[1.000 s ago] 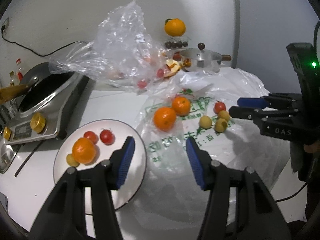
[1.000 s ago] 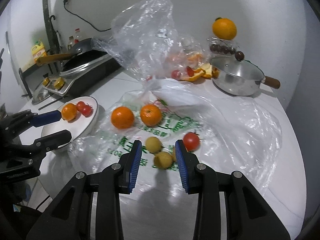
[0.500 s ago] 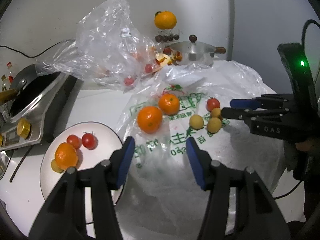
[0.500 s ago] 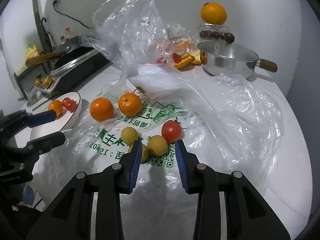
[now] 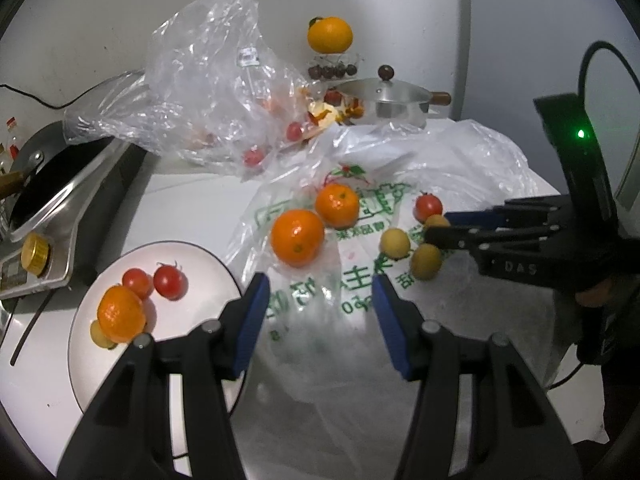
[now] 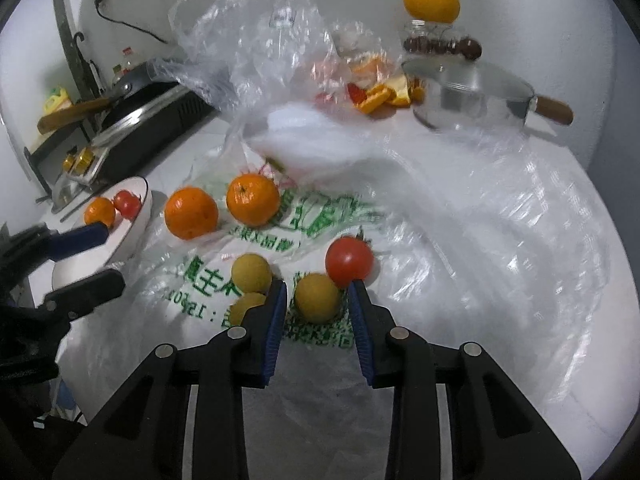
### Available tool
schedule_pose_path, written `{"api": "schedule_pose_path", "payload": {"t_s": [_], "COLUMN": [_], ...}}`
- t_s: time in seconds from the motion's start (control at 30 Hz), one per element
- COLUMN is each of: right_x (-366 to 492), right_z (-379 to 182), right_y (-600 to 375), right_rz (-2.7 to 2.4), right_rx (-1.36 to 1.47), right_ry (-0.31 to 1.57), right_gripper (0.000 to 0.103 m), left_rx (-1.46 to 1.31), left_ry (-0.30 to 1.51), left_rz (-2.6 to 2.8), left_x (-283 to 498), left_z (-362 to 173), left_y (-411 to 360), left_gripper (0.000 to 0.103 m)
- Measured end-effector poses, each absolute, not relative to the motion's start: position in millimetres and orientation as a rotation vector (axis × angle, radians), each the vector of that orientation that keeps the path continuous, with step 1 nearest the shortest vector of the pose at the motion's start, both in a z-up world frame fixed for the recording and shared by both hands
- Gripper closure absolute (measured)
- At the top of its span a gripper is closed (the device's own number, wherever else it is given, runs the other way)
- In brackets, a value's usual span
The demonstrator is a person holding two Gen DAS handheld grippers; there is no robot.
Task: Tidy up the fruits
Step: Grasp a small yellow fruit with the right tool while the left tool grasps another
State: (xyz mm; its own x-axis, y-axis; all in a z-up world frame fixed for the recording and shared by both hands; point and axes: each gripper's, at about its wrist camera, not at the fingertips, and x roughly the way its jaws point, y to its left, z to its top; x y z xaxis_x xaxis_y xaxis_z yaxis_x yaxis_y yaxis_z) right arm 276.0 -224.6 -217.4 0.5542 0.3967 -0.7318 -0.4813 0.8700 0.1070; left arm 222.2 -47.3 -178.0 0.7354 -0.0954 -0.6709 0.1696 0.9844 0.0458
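Two oranges (image 5: pixel 297 237) (image 5: pixel 337 205), a red tomato (image 6: pixel 349 262) and three small yellow fruits lie on a printed plastic bag (image 5: pixel 352 292). My right gripper (image 6: pixel 318 285) is shut on one small yellow fruit (image 6: pixel 318 298), a pad pressing each side; in the left wrist view its fingers (image 5: pixel 460 236) come in from the right. Two other yellow fruits (image 6: pixel 251 273) (image 6: pixel 246 307) lie just left of it. My left gripper (image 5: pixel 320 308) hangs open over the bag, nothing between its fingers. The white plate (image 5: pixel 200 264) at left holds an orange (image 5: pixel 120 314), two tomatoes and a yellow fruit.
A crumpled clear bag (image 5: pixel 208 80) with tomatoes and peel stands behind the fruit. A lidded steel pot (image 5: pixel 386 100) and an orange on a jar (image 5: pixel 330 35) are at the back. A stove with a pan (image 5: pixel 60 192) sits at left.
My right gripper moved down and forward over the yellow fruits and its jaws narrowed onto one. The left gripper drifted slightly right, staying open.
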Motion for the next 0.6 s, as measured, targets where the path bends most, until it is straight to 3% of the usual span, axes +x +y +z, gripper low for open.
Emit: {"api": "schedule_pose_path", "payload": {"t_s": [0.6], "right_x": [261], "right_z": [-203], "right_y": [-239], "right_rz": [0.531], "right_rx": [-0.125], "right_ry": [0.794], "right_gripper": [0.076], "left_rx": [0.127], "left_ry": [0.721], "left_rz": [-0.196], "left_x": [223], "left_z": [-172], "left_y": [-76], "left_gripper": [0.048]}}
